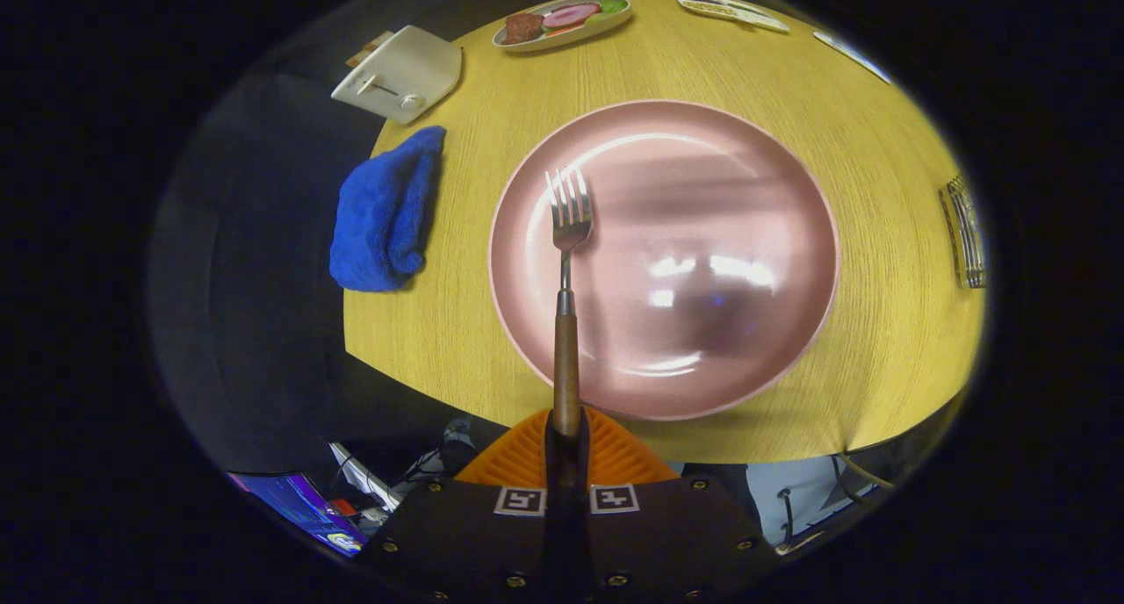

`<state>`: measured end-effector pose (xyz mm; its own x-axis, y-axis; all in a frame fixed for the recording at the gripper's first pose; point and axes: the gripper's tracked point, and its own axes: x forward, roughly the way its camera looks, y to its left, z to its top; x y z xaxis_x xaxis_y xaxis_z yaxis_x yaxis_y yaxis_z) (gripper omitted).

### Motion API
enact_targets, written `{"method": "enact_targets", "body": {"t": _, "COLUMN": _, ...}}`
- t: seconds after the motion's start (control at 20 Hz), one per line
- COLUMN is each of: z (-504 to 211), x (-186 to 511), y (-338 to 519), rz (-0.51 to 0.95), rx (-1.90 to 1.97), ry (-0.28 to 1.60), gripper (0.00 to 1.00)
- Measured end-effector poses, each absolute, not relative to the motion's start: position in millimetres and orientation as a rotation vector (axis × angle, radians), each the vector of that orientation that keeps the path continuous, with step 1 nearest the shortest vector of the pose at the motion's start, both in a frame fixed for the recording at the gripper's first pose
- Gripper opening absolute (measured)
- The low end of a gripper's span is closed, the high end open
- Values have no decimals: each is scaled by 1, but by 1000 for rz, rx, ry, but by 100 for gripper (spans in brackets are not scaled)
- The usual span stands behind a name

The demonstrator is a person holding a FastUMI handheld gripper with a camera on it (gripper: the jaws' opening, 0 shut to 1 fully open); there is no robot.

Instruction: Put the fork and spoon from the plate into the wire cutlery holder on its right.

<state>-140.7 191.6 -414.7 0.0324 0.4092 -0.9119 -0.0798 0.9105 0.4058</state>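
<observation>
Bright overhead light; glare on pink plate [702, 191]; fisheye bending, dark edges.

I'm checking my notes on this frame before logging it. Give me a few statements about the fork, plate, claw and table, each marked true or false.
1. The claw is shut on the fork by its wooden handle. True.
2. A spoon lies on the plate. False: there is no spoon on it.
3. The fork's tines point away from the claw, over the plate. True.
4. The blue cloth lies on the plate. False: it lies on the table beside the plate, at the table's edge.
5. The toaster sits beyond the cloth. True.
6. The wire holder stands between the cloth and the plate. False: it is across the plate from the cloth.
</observation>
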Motion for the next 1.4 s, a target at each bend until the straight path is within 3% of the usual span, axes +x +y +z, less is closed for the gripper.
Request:
{"method": "enact_targets", "body": {"t": 0.4, "z": -375, "x": -114, "y": 155, "rz": 323, "rx": 416, "ry": 1407, "gripper": 4}}
{"method": "enact_targets", "body": {"t": 0.9, "z": -332, "x": -83, "y": 51, "rz": 144, "rx": 574, "ry": 1263, "gripper": 4}}
{"method": "enact_targets", "body": {"t": 1.4, "z": -318, "x": -97, "y": -35, "rz": -35, "rx": 729, "ry": 1198, "gripper": 4}}
